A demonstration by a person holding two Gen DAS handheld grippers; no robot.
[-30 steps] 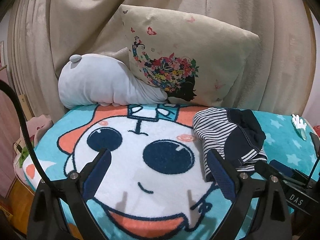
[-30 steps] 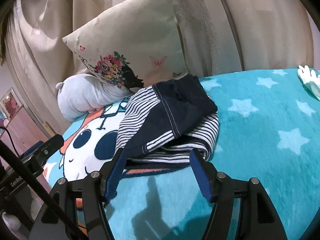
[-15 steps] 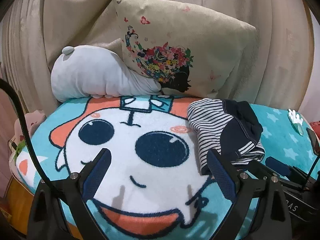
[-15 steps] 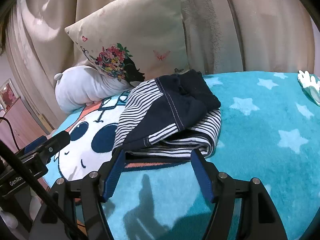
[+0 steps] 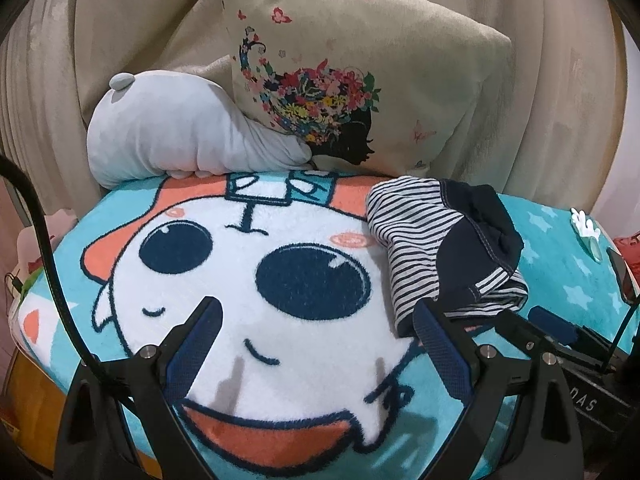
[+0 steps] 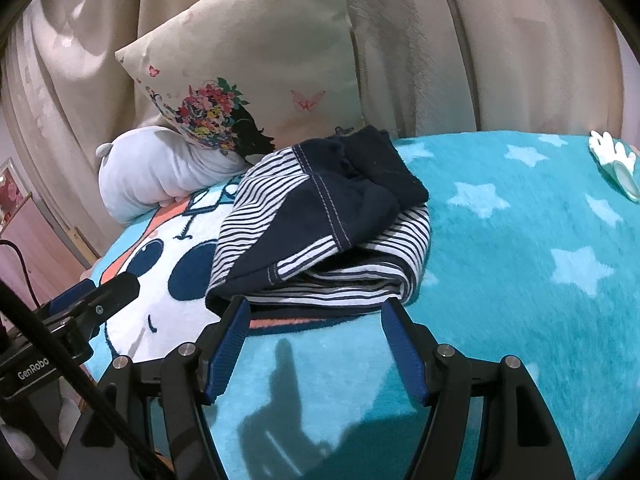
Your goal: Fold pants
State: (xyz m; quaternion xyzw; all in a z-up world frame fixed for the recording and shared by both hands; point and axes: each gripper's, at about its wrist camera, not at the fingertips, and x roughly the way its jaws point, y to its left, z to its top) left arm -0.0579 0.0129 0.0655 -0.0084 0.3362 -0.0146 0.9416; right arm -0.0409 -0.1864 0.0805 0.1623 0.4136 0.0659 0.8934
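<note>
The pants (image 5: 444, 244) are a folded bundle of navy and white-striped cloth lying on a turquoise cartoon blanket (image 5: 280, 288). In the right wrist view the pants (image 6: 324, 232) sit just beyond my fingertips. My left gripper (image 5: 316, 316) is open and empty, hovering over the white cartoon face, with the pants to its right. My right gripper (image 6: 316, 308) is open and empty, just in front of the bundle's near edge. The right gripper's body (image 5: 560, 340) shows at the lower right of the left wrist view.
A cream pillow with a flower print (image 5: 352, 80) and a grey plush toy (image 5: 184, 136) lie against beige curtains (image 6: 500, 40) at the back. A small white and teal object (image 6: 616, 164) lies on the blanket's far right. The bed edge drops off on the left.
Both grippers have drawn back and risen slightly from the pants. The bundle stays in place, and both grippers remain open.
</note>
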